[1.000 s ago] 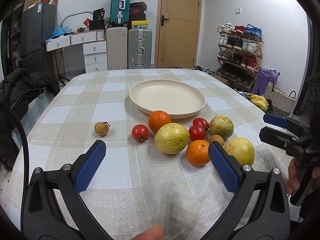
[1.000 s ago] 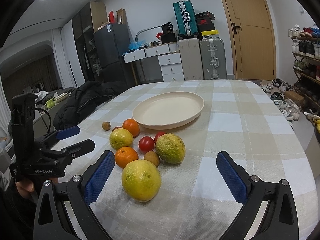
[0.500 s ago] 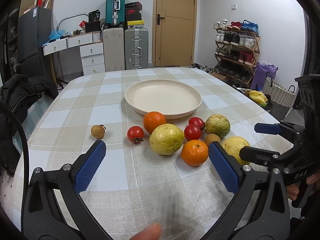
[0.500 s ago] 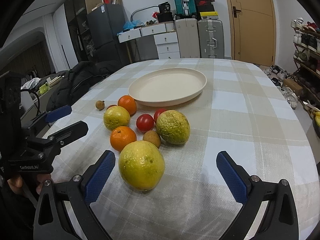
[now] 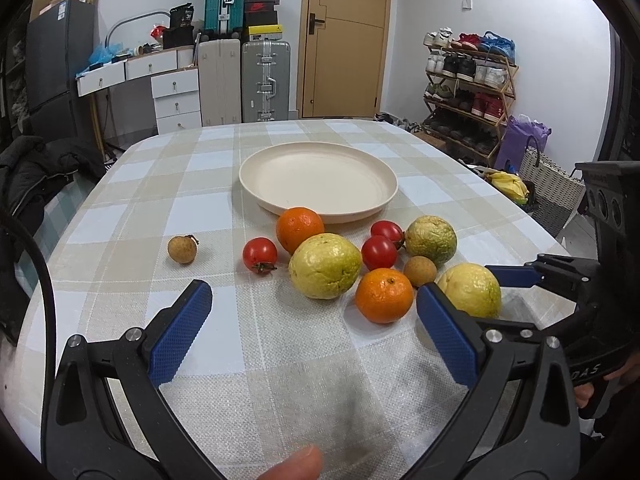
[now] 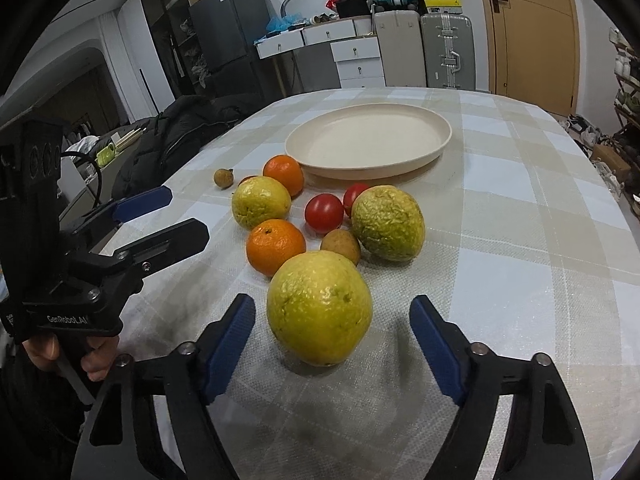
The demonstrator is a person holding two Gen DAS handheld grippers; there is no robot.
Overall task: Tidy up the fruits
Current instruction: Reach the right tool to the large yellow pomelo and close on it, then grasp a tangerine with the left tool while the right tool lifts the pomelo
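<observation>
right gripper (image 6: 332, 340): jaws closing around yellow guava (image 6: 319, 307) near table (image 6: 520, 280) front edge, pads not touching | left gripper (image 5: 314, 326): jaws apart, empty, body reads "GenRobot.AI" | plate (image 6: 370, 142): table centre

right gripper (image 6: 332, 344) closing, left gripper (image 5: 314, 334) agape

The fruits (image 5: 352, 264) lay clustered just before the plate (image 5: 318, 178) on the table (image 5: 280, 360) — one small fruit (image 5: 182, 249) apart, to its left.
</observation>
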